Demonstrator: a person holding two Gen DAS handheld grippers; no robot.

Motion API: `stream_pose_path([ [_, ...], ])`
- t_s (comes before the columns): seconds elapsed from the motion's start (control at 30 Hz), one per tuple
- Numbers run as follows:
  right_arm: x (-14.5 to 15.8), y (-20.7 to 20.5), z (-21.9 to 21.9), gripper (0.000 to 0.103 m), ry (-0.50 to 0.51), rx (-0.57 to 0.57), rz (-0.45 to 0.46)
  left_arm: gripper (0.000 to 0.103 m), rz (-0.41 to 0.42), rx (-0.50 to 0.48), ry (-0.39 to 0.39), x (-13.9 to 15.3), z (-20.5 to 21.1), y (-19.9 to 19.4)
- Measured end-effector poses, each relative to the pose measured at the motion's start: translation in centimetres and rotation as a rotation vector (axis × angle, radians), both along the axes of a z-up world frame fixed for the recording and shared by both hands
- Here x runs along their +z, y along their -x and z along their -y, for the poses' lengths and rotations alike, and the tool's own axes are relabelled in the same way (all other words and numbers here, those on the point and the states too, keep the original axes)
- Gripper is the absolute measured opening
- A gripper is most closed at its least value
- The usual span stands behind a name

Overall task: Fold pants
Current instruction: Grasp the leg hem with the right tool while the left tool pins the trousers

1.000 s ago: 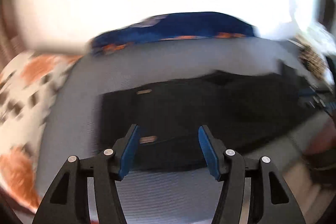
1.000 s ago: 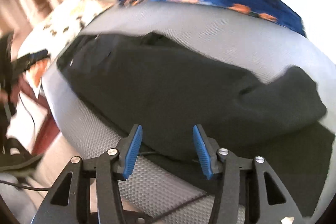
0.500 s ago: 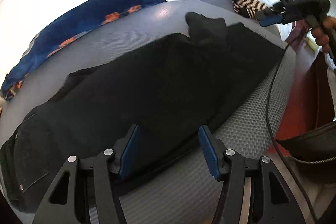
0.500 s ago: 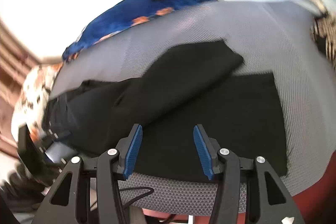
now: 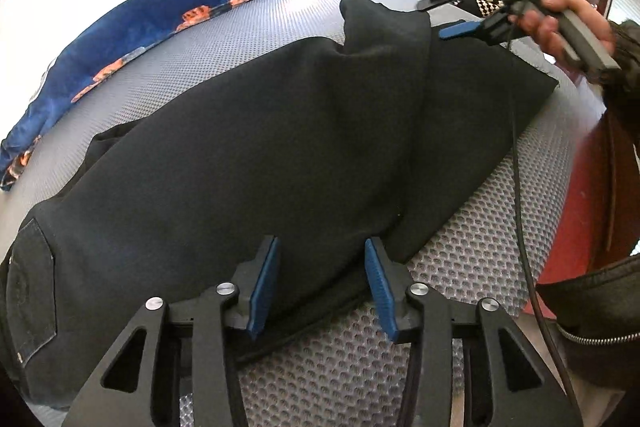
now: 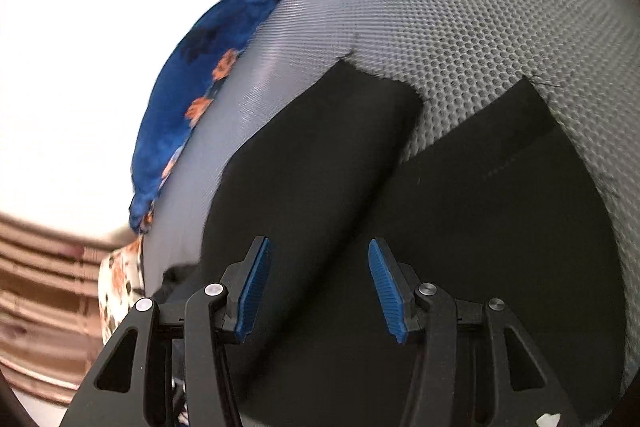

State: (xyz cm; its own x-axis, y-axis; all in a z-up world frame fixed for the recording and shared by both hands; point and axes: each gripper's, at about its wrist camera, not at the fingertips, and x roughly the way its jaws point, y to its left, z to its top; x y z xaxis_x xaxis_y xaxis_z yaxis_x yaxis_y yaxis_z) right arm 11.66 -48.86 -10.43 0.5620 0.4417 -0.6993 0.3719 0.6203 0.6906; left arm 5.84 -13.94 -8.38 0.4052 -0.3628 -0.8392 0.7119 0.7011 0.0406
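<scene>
Black pants (image 5: 256,155) lie lengthwise on a grey mesh-textured bed surface (image 5: 472,239), the waist and a back pocket (image 5: 28,307) at the left of the left wrist view, the legs running toward the far right. One leg lies folded over the other, and the two hem ends rest apart at the far end (image 6: 372,107). The left gripper (image 5: 322,287) hovers at the near edge of the pants, its blue pads spread wide, holding nothing. The right gripper (image 6: 318,291), likewise wide apart and empty, hangs over the leg ends; in the left wrist view it appears at upper right in the person's hand (image 5: 560,23). A blue cloth with orange flowers (image 5: 132,27) lies along the far edge of the bed.
</scene>
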Motion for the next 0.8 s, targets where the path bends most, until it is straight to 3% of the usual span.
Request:
stream_pose_path([
  [0.03, -0.1, -0.3, 0.1, 0.047, -0.008, -0.004, -0.001, 0.038, 0.005, -0.004, 0.001, 0.0, 0.1, 0.2],
  [0.13, 0.1, -1.6, 0.2, 0.011, 0.01, 0.002, -0.024, 0.029, 0.017, -0.026, -0.005, 0.0, 0.5, 0.6],
  [0.17, 0.3, -1.7, 0.2, 0.01, 0.008, -0.003, -0.083, 0.028, 0.019, -0.03, -0.006, 0.0, 0.6, 0.7],
  [0.2, 0.7, -1.8, 0.2, 0.009, 0.007, 0.002, -0.072, 0.026, 0.02, -0.034, -0.004, 0.0, 0.6, 0.8],
  [0.37, 4.4, -2.9, 0.0, 0.008, 0.034, 0.025, -0.029, 0.02, 0.013, -0.031, 0.016, 0.0, 0.5, 0.8],
  [0.57, 7.3, -8.1, -2.9, 0.008, 0.051, 0.103, 0.034, 0.018, -0.03, 0.013, 0.066, 0.1, -0.2, 0.1],
  [0.63, 7.5, -10.3, -4.2, 0.012, 0.023, 0.128, 0.066, 0.018, -0.053, 0.038, 0.089, 0.0, -0.5, -0.2],
  [0.73, 7.5, -12.6, -5.7, 0.036, -0.025, 0.154, 0.093, 0.018, -0.09, 0.079, 0.125, 0.1, -0.8, -0.6],
  [0.8, 7.7, -13.1, -6.3, 0.036, -0.014, 0.169, 0.1, 0.018, -0.1, 0.087, 0.139, 0.0, -1.0, -0.7],
])
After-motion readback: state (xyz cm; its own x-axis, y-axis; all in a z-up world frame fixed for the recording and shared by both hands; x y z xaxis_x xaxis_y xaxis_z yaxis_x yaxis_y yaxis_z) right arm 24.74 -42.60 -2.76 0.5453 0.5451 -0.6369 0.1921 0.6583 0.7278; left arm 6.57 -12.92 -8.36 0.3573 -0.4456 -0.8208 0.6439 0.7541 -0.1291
